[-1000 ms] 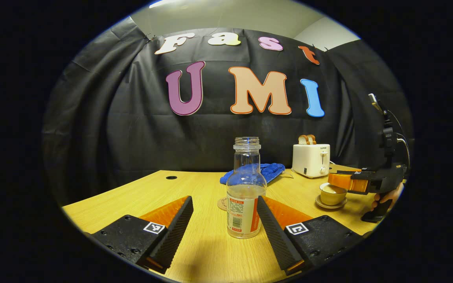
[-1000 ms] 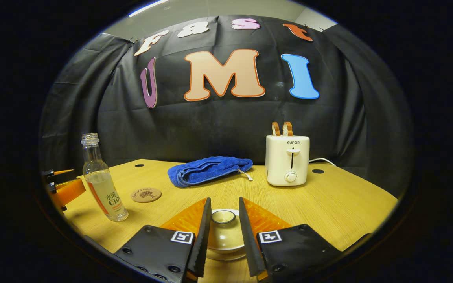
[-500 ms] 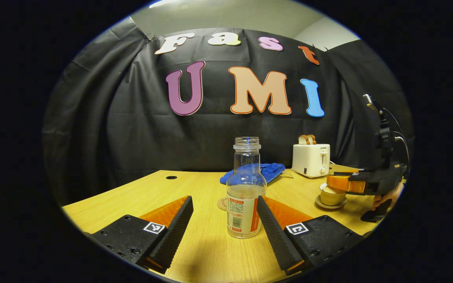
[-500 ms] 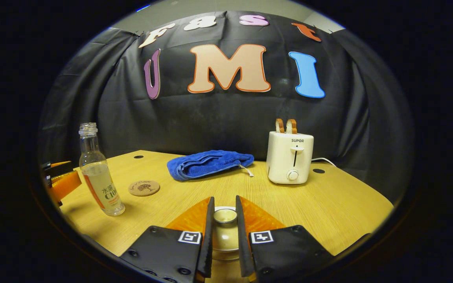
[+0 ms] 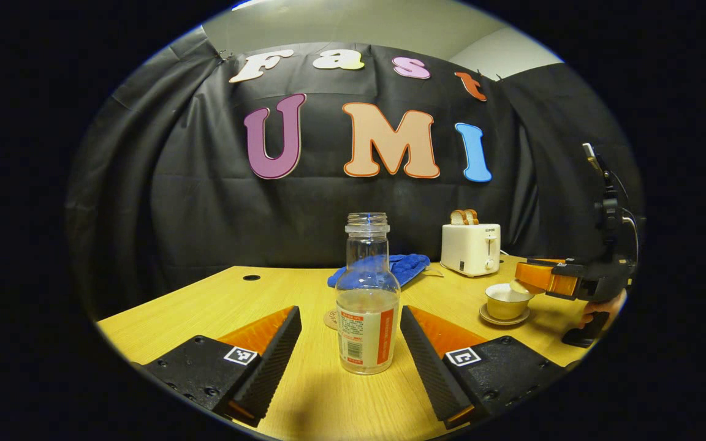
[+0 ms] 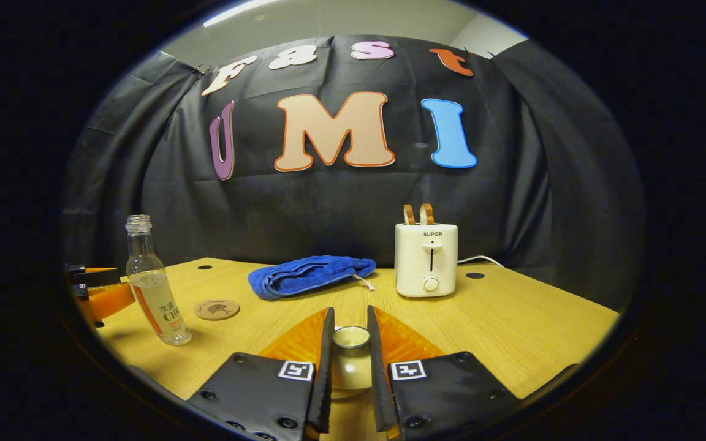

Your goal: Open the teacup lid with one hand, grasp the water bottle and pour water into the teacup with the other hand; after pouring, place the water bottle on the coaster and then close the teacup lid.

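A clear water bottle (image 5: 365, 306) with no cap, part full, stands upright on the table between the fingers of my open left gripper (image 5: 350, 318); neither finger touches it. The round cork coaster (image 5: 330, 320) peeks out just behind the bottle. To the right, the teacup (image 5: 505, 301) sits on its saucer (image 5: 503, 318). My right gripper (image 6: 350, 324) is shut on the knob of the teacup lid (image 6: 350, 361). In the left gripper view, the right gripper (image 5: 540, 280) holds the lid slightly above the cup's right rim. The right gripper view also shows the bottle (image 6: 157, 288) and coaster (image 6: 217, 309) at left.
A folded blue towel (image 6: 310, 275) lies at the back of the wooden table (image 6: 512, 318). A white toaster (image 6: 426, 260) with bread in its slots stands to its right, its cord trailing behind. An orange finger of the left gripper (image 6: 105, 298) shows beside the bottle.
The right gripper's fingers closed on the lid's knob and raised the lid off the teacup. The left gripper stayed open and drifted slightly, so the bottle sits a bit further left between its fingers.
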A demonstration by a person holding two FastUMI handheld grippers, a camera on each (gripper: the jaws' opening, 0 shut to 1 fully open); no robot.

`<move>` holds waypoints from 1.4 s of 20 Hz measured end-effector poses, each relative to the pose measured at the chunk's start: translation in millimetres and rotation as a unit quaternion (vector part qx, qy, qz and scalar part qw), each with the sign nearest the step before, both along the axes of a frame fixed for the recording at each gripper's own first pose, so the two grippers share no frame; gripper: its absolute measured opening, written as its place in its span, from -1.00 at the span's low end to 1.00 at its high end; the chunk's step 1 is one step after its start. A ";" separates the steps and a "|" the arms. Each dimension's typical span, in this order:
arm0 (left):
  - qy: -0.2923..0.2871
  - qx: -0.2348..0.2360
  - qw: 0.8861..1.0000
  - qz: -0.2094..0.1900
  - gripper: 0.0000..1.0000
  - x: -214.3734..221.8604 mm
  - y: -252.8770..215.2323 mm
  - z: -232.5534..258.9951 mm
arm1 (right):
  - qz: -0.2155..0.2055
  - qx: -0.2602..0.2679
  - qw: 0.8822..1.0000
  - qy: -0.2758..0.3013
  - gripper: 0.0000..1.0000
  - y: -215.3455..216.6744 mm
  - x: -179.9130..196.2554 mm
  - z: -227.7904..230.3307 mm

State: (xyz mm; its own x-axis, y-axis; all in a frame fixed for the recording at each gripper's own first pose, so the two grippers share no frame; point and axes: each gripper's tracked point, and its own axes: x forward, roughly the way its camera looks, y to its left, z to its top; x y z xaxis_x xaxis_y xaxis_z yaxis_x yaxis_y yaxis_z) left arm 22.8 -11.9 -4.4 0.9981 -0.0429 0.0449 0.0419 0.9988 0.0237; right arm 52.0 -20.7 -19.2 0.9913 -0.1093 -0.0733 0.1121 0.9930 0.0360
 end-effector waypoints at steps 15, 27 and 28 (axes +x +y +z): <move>0.090 0.008 0.995 -0.040 0.72 47.9 -18.1 -25.3 | -0.051 -0.008 0.998 -0.021 -0.39 -47.3 -36.8 7.3; 0.115 0.062 0.991 -0.038 0.35 54.1 -28.0 -33.2 | -0.047 -0.008 0.999 -0.022 -0.38 -47.4 -36.7 7.5; 0.112 0.080 0.990 -0.039 0.33 54.2 -29.3 -33.3 | -0.048 -0.008 0.999 -0.021 -0.38 -47.9 -36.6 7.8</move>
State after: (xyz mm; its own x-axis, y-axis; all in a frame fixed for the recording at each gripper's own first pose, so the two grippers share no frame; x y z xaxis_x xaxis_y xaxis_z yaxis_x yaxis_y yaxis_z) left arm 77.0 -41.2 -37.7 0.9755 -0.1081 -0.1915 0.1401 0.9767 0.1625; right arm 15.4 -68.7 -11.4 0.9782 -0.2057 -0.0287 0.2065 0.9781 0.0270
